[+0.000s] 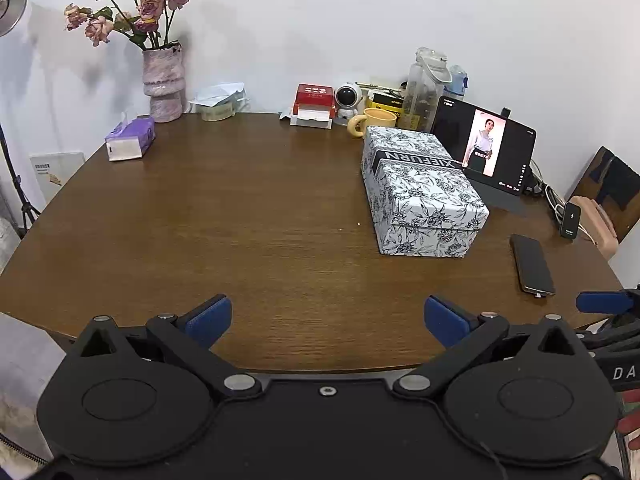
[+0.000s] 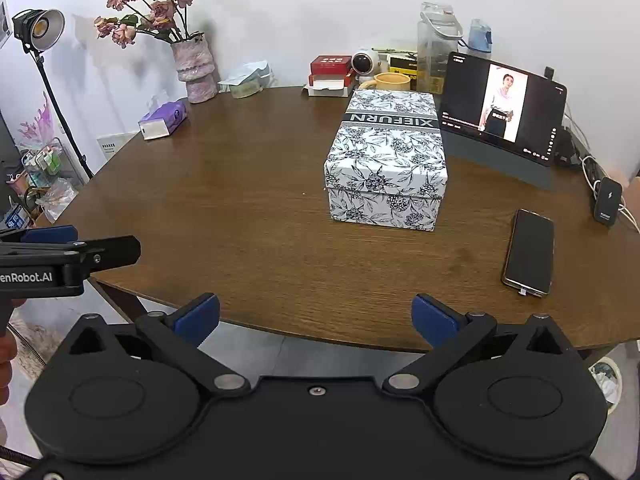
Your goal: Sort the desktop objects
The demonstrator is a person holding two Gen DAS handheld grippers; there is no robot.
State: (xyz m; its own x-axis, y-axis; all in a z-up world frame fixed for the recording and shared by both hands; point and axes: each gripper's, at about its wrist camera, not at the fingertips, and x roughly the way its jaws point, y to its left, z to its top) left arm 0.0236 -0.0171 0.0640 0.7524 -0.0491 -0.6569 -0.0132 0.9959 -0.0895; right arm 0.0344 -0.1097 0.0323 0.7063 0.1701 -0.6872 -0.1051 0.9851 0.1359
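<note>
Blue-padded jaws of your left gripper [image 1: 327,320] and right gripper [image 2: 316,318] gape wide and empty before the floral box [image 2: 386,160], with the phone [image 2: 529,252] to its right on the tabletop [image 2: 240,200], suggesting nothing is chosen yet.

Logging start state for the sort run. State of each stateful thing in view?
Left gripper: open, empty.
Right gripper: open, empty.
White floral-print lidded box: lid on, closed.
Black tablet on grey stand: screen on, propped upright.
Black smartphone: screen dark, lying flat.
Purple tissue pack: opened, tissue sticking out.
Yellow ceramic mug: upright.
</note>
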